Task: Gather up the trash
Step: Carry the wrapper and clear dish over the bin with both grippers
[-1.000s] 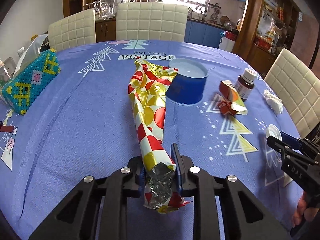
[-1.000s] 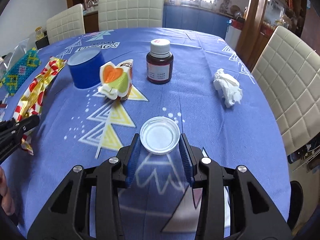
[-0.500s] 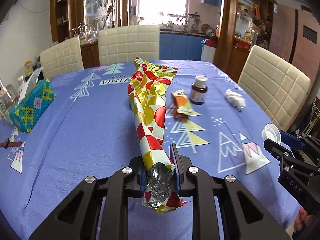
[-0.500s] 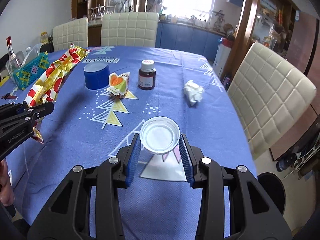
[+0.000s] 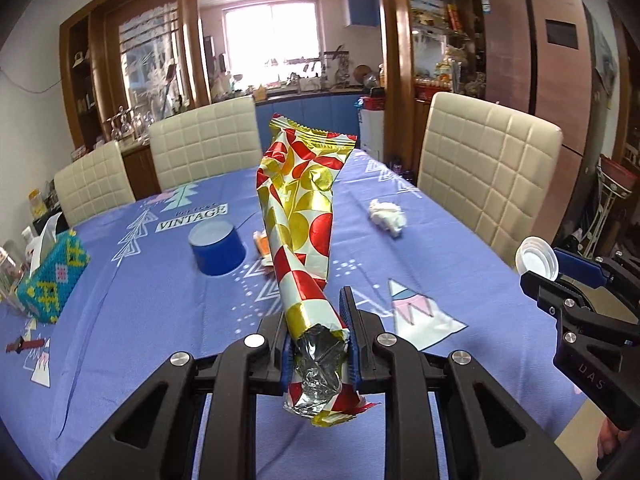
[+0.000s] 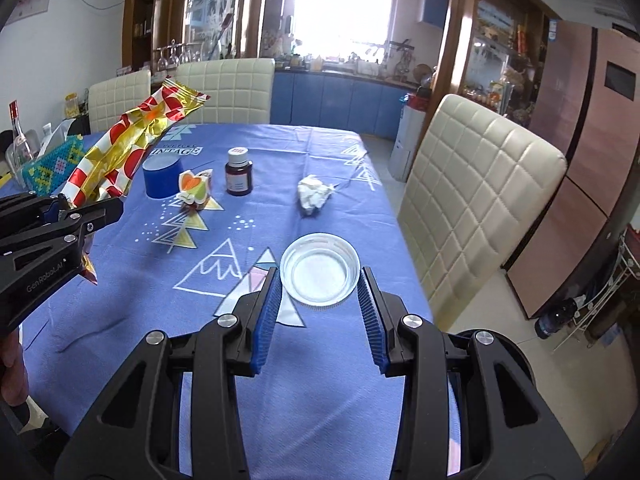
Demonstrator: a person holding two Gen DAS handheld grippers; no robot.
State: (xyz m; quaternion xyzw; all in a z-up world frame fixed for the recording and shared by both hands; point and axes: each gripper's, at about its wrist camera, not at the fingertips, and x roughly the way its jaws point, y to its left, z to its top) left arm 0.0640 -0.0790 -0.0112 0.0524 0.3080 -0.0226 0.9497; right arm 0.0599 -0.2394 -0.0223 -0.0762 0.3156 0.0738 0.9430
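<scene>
My left gripper (image 5: pixel 318 320) is shut on a long red, gold and white foil wrapper (image 5: pixel 300 216) and holds it lifted above the blue tablecloth (image 5: pixel 132 320). The wrapper also shows in the right wrist view (image 6: pixel 120 152). My right gripper (image 6: pixel 319 284) is shut on a white plastic lid (image 6: pixel 319 274), held above the table's right side; the lid shows in the left wrist view (image 5: pixel 536 258). On the table lie a crumpled white tissue (image 6: pixel 314 196), a torn orange carton (image 6: pixel 194 190) and a brown medicine bottle (image 6: pixel 239 176).
An upturned blue cup (image 6: pixel 162 176) stands near the carton. A beaded tissue box (image 5: pixel 52 276) sits at the table's left edge. Cream chairs (image 6: pixel 476 208) surround the table. A dark round bin (image 6: pixel 500 356) is on the floor at the right.
Both grippers have risen and pulled back from the table, carrying the wrapper and the lid; the views now tilt up toward the room.
</scene>
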